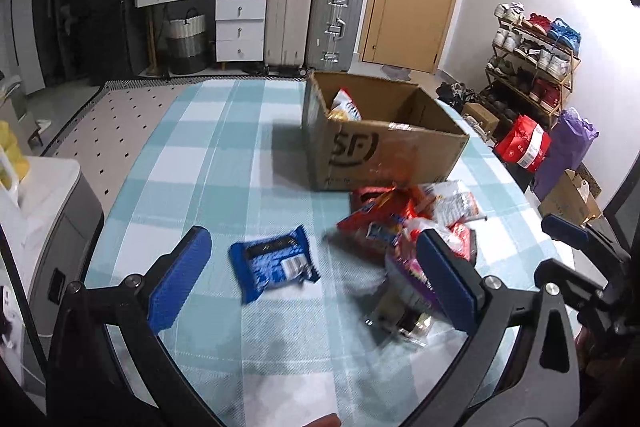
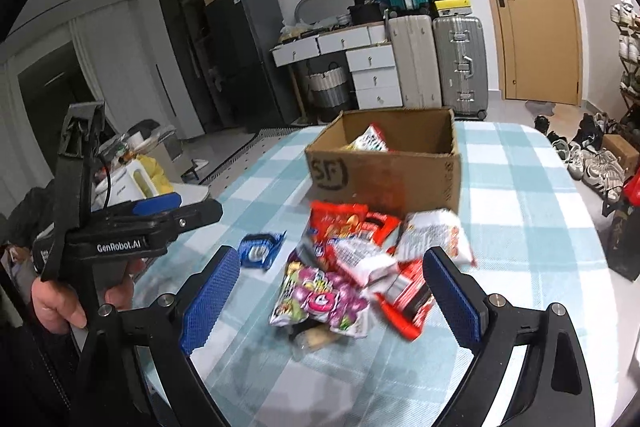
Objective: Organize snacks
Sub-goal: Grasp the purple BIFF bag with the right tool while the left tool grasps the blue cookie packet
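One box (image 1: 384,143) holds one snack bag (image 1: 346,105); one blue pack (image 1: 274,263) lies alone. Both the left gripper (image 1: 312,275) and right gripper (image 2: 332,295) are wide apart, holding nothing. Only the right view shows the pink bag (image 2: 324,301) clearly.

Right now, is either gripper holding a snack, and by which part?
Nothing is held. The left gripper and right gripper have their jaws wide open above the table.

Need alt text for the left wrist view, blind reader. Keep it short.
Open left tongs hover empty over a teal-checked tablecloth, a blue snack packet lying between the fingers. To its right sits a heap of red and white snack bags; behind it, an open cardboard box already holds one bag. The right tongs edge in at far right.
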Action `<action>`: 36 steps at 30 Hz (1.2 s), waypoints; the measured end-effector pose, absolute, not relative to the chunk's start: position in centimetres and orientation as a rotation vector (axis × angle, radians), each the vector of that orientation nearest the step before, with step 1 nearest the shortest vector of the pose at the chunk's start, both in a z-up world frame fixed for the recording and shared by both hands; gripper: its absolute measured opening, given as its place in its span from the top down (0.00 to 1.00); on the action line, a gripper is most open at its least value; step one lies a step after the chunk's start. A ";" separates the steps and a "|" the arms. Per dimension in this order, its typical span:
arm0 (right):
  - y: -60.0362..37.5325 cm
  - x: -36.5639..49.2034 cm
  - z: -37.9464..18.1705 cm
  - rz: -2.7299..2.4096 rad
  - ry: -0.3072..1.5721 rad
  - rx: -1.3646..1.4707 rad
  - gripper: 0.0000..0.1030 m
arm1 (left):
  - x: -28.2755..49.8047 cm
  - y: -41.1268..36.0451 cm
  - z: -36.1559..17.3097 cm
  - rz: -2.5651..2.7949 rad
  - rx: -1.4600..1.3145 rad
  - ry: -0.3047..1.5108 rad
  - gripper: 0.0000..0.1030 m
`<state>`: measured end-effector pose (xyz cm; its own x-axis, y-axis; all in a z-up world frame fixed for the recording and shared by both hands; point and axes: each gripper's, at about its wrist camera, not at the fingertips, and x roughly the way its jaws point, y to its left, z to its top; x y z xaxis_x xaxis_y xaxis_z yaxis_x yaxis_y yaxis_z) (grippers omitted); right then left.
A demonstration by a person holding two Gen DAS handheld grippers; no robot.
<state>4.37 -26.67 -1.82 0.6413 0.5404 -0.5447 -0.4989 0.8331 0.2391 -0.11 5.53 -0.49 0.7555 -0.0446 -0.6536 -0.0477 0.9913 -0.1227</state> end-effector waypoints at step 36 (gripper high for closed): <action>-19.6 10.9 -12.3 0.653 0.847 0.051 0.36 | 3.1 10.4 -10.1 0.062 -0.188 0.860 0.01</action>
<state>10.89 -19.63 -12.32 0.4808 0.5547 -0.6791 -0.5153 0.8054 0.2930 3.11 10.41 -10.10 0.6521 -0.0213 -0.7578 -0.1297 0.9817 -0.1392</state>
